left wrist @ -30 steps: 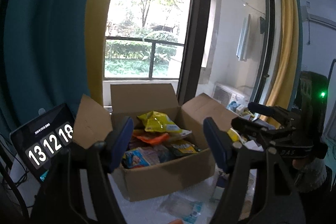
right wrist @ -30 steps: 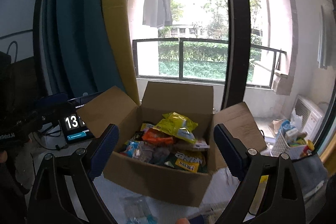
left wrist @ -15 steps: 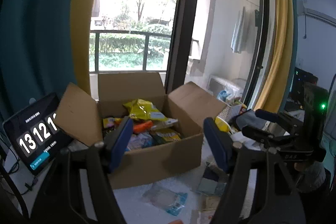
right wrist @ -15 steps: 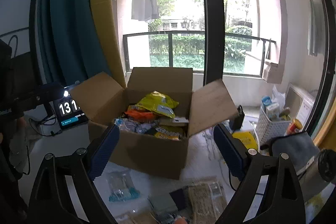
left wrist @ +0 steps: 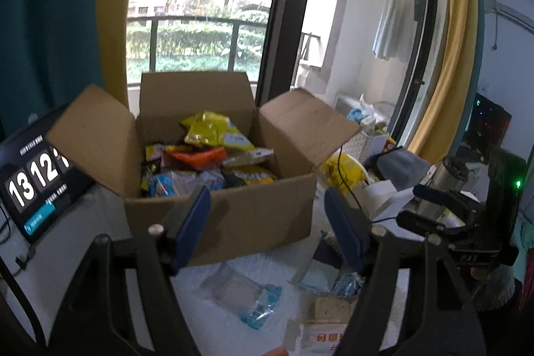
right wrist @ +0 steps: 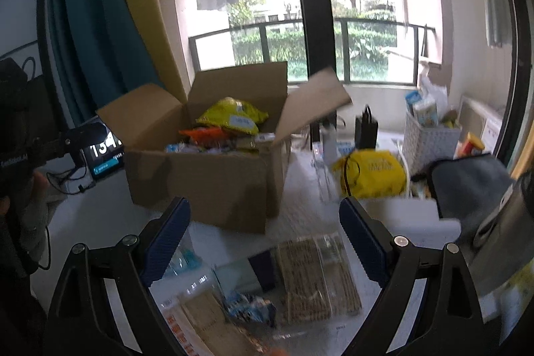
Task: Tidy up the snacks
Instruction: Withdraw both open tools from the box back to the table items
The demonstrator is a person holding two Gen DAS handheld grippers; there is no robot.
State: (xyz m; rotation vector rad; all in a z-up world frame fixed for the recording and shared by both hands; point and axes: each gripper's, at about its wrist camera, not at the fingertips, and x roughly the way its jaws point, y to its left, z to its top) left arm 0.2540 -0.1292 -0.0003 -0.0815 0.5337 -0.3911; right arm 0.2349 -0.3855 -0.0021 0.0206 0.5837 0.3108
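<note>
An open cardboard box (left wrist: 233, 219) (right wrist: 207, 179) stands on the white table, filled with snack packs; a yellow bag (left wrist: 213, 130) (right wrist: 233, 115) lies on top. Loose packs lie in front of it: a clear pack with blue print (left wrist: 243, 292) and a long brown biscuit pack (right wrist: 317, 276). My left gripper (left wrist: 267, 222) hangs open in front of the box, nothing between its fingers. My right gripper (right wrist: 263, 236) is open too, above the loose packs. The right gripper (left wrist: 444, 216) shows at the right edge of the left wrist view.
A tablet clock (left wrist: 30, 182) (right wrist: 103, 152) stands left of the box. Right of it are a yellow bag (right wrist: 370, 172), a white woven basket (right wrist: 427, 139), a grey cloth (right wrist: 467, 186) and a metal cup (left wrist: 440, 186). Curtains and a balcony window stand behind.
Both grippers have dropped and tilted down toward the table, so the loose packs in front of the box have come into view. The right view has shifted right. Jaws stay open.
</note>
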